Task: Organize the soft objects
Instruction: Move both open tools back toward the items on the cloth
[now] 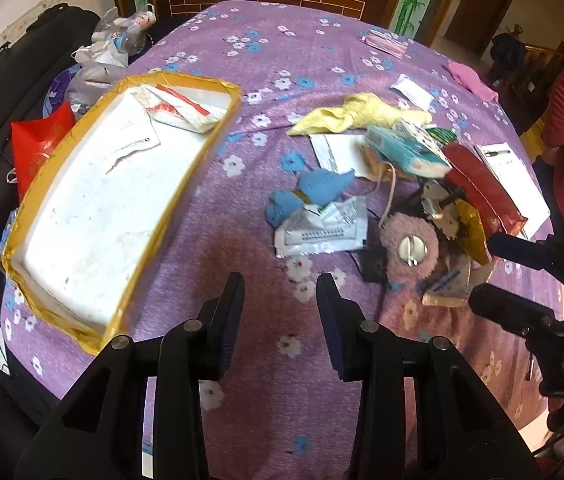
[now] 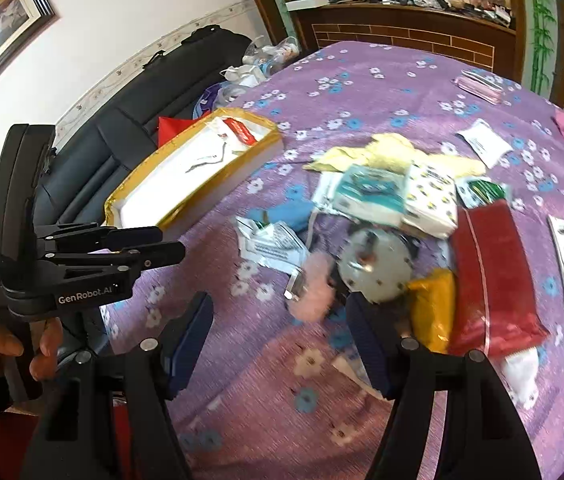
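A heap of items lies on the purple flowered tablecloth: a yellow cloth, a blue cloth, a pink fluffy pad, tissue packs and a red pouch. A white foam box with yellow-taped rim stands at the left. My left gripper is open and empty above bare cloth, short of the heap. My right gripper is open and empty, near the pink fluffy pad. The yellow cloth and foam box also show in the right wrist view.
A pink cloth and a pink packet lie at the far right. Papers, a foil wrapper and a round toothed disc sit around the heap. A black sofa with bags stands left of the table.
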